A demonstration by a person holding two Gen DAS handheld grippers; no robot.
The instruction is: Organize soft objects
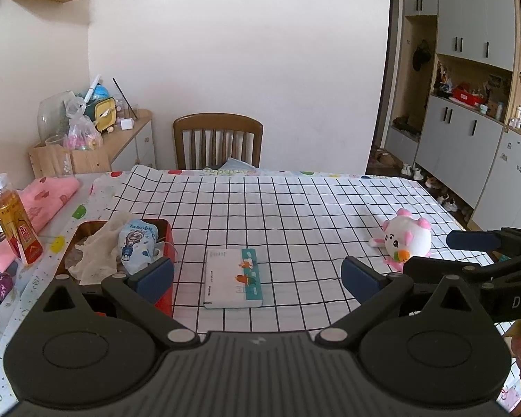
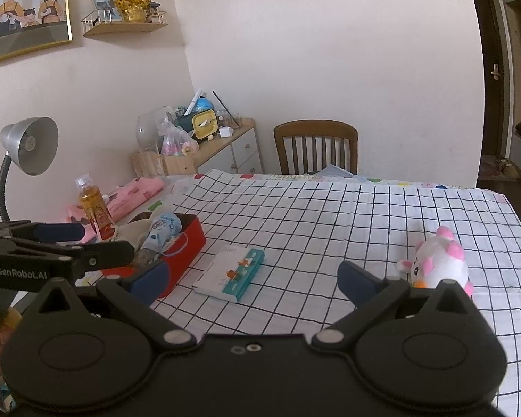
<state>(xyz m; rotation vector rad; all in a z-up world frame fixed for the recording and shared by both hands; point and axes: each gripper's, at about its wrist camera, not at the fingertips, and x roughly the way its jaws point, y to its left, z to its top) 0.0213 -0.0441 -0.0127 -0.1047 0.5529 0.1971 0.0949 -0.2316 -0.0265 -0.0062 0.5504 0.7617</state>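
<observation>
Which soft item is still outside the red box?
The pink-and-white plush toy, alone on the checked cloth at right; the blue printed pouch and cream cloth lie inside.

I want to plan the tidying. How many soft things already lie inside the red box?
2 visible: a crumpled cream cloth on the left side of the red box and a blue printed pouch beside it on the right. More may be hidden under them.

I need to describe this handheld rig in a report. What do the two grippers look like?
Both are matte black plastic with two round hubs, silver pivot pins and angled link arms ending in dark blue pads. The left gripper shows white "GenRobot.AI" lettering on its side; the right gripper shows white "DAS". No cables or sleeves are visible.
</observation>
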